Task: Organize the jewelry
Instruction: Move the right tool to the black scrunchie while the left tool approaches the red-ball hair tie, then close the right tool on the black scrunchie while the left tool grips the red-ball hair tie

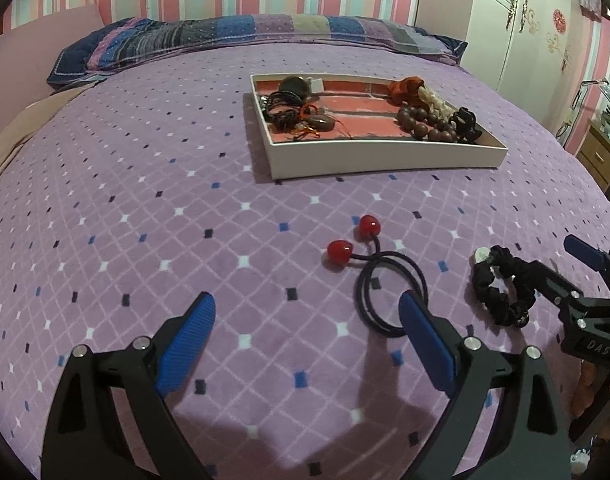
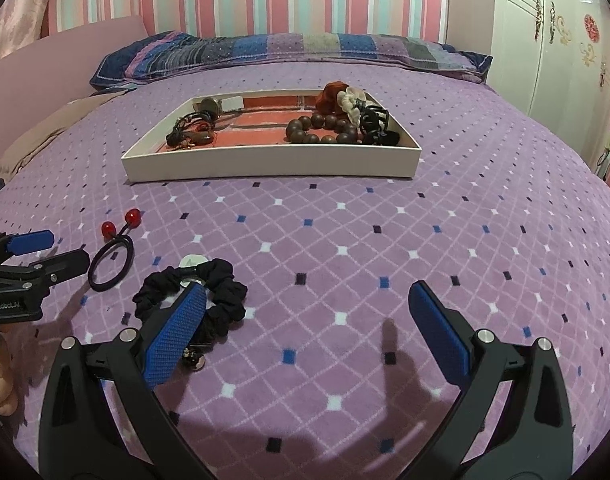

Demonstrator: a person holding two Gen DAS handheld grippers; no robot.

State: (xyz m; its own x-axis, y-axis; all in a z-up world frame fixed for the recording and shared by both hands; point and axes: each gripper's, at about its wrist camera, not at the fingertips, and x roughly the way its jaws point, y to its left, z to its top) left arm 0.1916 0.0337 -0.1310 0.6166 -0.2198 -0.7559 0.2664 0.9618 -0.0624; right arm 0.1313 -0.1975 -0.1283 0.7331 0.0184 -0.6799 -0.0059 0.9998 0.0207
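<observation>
Over the bedspread, both tongs gape wide, left tongs and right tongs holding nothing.

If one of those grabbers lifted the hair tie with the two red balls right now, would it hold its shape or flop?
Probably flop: the hair tie is a thin black elastic loop lying flat on the bedspread, so it would likely sag into a narrow oval. The red balls look hard and glossy; they would likely dangle and swing, and could slip between the pads.

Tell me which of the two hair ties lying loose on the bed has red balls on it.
The thin black hair tie, lying left of the ruffled black scrunchie, which has no balls.
</observation>
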